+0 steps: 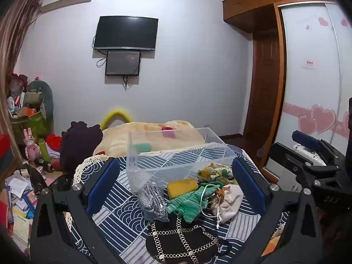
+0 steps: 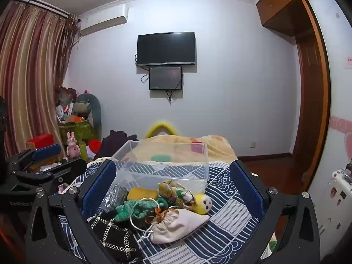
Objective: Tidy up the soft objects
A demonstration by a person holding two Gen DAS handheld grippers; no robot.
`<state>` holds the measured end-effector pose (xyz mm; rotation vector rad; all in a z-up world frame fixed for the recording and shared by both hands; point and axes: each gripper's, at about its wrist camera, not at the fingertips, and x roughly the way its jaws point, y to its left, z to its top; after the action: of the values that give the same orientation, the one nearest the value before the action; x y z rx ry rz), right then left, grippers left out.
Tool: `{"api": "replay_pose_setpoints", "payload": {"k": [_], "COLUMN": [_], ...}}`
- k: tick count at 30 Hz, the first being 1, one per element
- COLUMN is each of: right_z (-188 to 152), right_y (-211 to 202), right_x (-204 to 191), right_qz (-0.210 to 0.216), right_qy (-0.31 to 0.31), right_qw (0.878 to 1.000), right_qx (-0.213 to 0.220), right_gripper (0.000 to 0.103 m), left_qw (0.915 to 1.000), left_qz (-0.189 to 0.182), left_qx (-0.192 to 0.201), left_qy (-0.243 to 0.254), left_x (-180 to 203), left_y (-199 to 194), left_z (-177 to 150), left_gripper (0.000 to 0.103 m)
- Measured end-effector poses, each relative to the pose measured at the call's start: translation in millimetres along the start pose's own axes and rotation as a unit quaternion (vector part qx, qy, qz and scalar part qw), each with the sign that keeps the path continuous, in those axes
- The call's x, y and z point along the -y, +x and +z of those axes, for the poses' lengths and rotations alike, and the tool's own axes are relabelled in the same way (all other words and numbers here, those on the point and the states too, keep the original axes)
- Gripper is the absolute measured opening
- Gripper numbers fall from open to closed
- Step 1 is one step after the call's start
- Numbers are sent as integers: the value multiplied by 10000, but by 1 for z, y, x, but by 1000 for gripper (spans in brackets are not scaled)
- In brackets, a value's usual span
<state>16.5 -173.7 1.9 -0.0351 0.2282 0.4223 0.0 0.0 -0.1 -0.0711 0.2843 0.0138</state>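
Clear plastic forms the storage bin point(image 1: 176, 154), which sits on a navy-and-white patterned bedspread point(image 1: 123, 211) with nothing from the pile inside it. Just in front of the bin lies a loose heap of soft things: a yellow sponge point(image 1: 182, 187), a green knitted piece point(image 1: 191, 202) with a white cord looped over it, a cream drawstring pouch point(image 2: 176, 226), a floral cloth bundle point(image 1: 214, 172), a clear bag of grey material point(image 1: 153, 202) and a black cloth with gold chain pattern point(image 1: 182, 239) nearest the cameras. The right wrist view also shows a small yellow plush head point(image 2: 203, 202) touching the floral bundle. The left gripper point(image 1: 176, 184) hangs above the pile with its blue-padded fingers spread wide on either side of the heap, grasping nothing. The right gripper point(image 2: 172, 189) is likewise released, its fingers wide apart and framing the bin and pile, touching none of them. Each gripper shows at the edge of the other's view, side by side. Beyond the bedspread lies a beige blanket point(image 1: 154, 136), and a dark television point(image 2: 166, 48) hangs on the far wall above a smaller screen.
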Motion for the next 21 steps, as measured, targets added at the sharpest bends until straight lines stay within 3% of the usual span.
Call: {"api": "replay_pose_setpoints", "payload": {"k": [21], "right_z": [0], "right_y": [-1], "right_x": [2], "right_qz": [-27], "right_qy": [52], "right_qw": [10000], "right_qx": [78], "right_gripper": [103], "left_qw": [9998], "left_qz": [49], "left_qx": [169], "left_qy": [44], "left_x": [2], "left_y": [-9], "left_z": [2], "left_gripper": [103]}}
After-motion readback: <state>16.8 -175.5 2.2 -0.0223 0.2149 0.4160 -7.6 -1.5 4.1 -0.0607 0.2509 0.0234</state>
